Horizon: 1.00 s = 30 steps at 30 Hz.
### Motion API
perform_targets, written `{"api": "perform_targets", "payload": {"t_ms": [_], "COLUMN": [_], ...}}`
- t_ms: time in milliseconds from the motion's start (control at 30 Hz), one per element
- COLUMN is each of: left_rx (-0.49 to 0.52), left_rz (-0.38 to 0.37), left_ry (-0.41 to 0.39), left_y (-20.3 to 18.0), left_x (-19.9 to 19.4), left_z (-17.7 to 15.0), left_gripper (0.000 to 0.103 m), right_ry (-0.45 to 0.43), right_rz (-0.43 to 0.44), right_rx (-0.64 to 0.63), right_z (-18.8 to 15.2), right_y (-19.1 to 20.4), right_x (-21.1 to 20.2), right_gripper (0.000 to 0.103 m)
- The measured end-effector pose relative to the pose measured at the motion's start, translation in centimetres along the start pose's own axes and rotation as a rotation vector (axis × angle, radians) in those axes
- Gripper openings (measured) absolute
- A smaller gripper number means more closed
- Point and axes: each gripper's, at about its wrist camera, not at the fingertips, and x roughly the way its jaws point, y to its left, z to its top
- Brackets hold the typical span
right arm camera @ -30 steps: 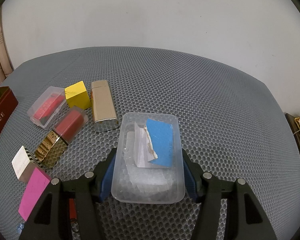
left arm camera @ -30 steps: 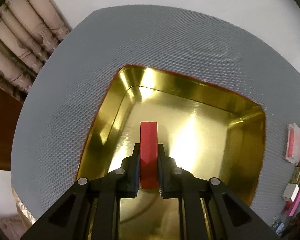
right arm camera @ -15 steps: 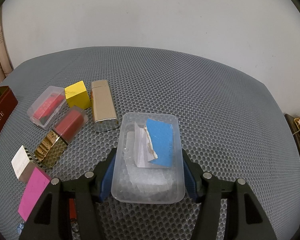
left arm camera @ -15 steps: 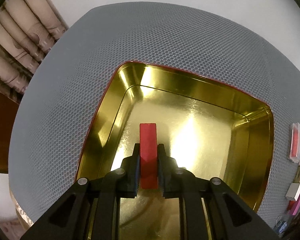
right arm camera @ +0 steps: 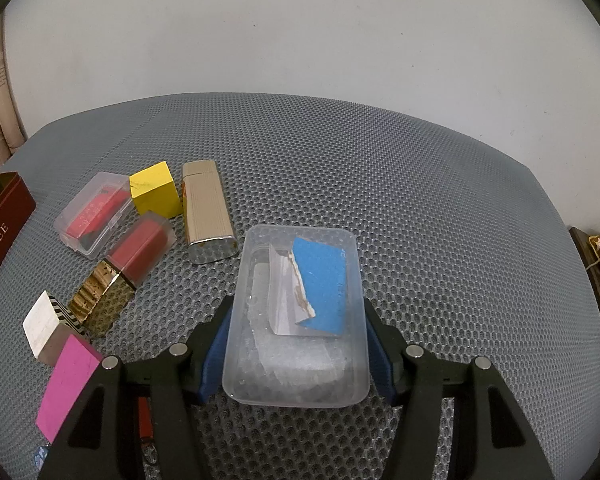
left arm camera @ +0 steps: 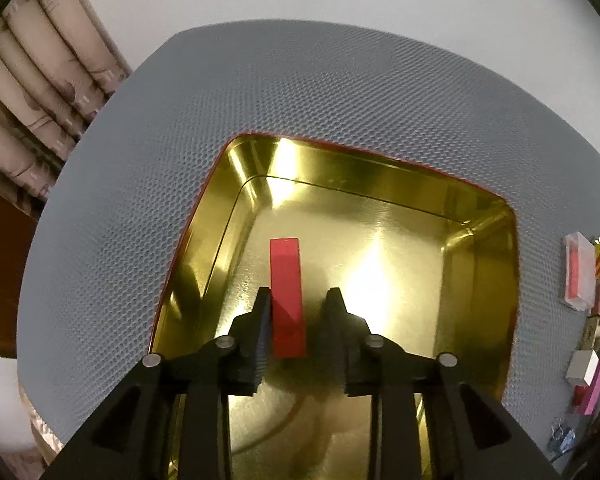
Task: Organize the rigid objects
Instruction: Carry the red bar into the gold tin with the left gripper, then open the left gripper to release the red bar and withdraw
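Left tool spread, red block mid-tin.

My left wrist camera looks steeply down along its 2 fingers into the gold tin, close above its floor, with the grey mesh mat curving away beyond it and a white wall at the far edge. My right wrist camera sits lower and flatter, looking across the same mat toward the white wall, its fingers near the surface. Both views share the cluster of small objects: at the right edge of the left view, at the near left of the right view. The tin's dark red side shows at the far left of the right view
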Motion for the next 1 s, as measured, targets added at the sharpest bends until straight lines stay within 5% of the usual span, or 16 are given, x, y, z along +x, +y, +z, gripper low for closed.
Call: {"api": "perform_targets", "payload": {"t_ms": [1000], "left_rx": [0.035], "left_rz": [-0.016], "left_ry": [-0.118], "left_y": [-0.3], "left_x": [-4.5], "left_z": [-4.4], "left_gripper": [0.058], "right_ry": [0.011], "right_rz": [-0.008], "right_rx": [0.014], "right_z": [1.1], "right_y": [-1.4], "right_x": [0.2], "right_gripper": [0.059]}}
